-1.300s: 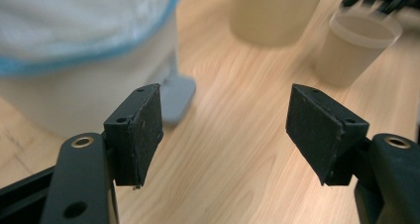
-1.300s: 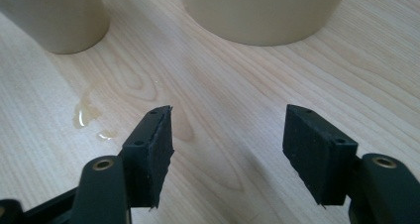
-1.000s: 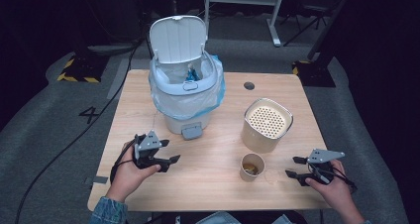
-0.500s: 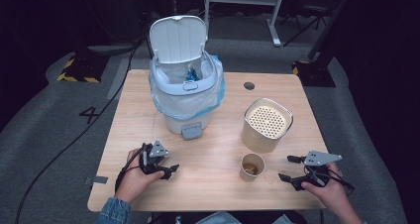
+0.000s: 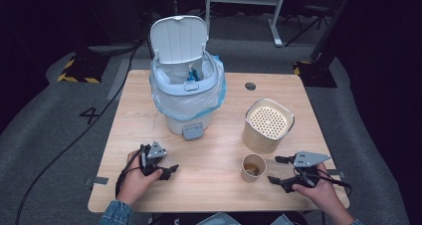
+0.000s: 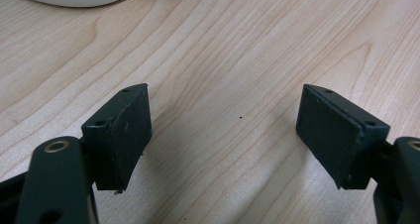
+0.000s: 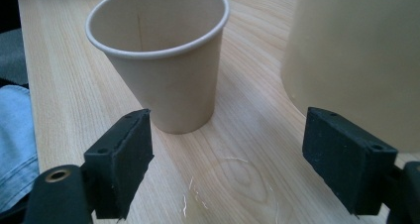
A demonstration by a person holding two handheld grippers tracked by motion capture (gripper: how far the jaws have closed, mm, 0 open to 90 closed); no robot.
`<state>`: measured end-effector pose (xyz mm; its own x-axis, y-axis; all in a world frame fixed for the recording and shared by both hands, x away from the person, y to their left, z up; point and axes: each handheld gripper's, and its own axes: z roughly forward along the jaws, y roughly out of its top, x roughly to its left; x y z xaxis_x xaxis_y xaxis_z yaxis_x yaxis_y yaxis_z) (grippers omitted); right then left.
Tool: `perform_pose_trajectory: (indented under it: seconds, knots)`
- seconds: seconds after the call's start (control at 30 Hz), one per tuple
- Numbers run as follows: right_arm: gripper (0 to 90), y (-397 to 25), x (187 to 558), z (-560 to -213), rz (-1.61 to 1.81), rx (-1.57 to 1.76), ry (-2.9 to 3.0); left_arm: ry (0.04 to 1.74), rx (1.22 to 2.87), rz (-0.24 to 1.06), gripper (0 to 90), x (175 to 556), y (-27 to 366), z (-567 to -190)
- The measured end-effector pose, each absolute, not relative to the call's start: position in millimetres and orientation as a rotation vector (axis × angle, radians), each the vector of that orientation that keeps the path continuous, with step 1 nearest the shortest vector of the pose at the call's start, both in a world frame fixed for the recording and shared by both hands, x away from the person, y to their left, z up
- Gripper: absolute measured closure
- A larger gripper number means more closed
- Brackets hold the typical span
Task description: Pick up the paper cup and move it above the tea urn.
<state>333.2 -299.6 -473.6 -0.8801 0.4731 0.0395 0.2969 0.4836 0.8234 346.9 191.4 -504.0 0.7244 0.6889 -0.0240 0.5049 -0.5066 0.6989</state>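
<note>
Both hands have drawn back toward the bottom edge of the high view: the left gripper sits lower left, the right gripper lower right, just beside the paper cup at lower centre, below the tan canister. Seen from the left gripper view, the jaws stand spread over bare table, holding nothing. From the right gripper view, the jaws gape, with the cup upper left, off-centre; closing from here could clip its rim and tip it over.
</note>
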Motion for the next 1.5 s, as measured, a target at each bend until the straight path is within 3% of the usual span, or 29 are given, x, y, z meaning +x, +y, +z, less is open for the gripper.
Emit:
perform_pose_trajectory:
  seconds: [1.0, 1.5]
  knots:
    - [25.7, -242.0, 340.2, -494.4, 1.493, 0.547, 2.524, 0.900, 2.218, 0.339, 21.9, 346.6, 191.0, -504.0]
    - [30.5, -253.0, 338.6, -476.3, 1.515, 0.521, 2.452, 0.899, 2.217, 0.336, 21.7, 347.3, 191.2, -504.1]
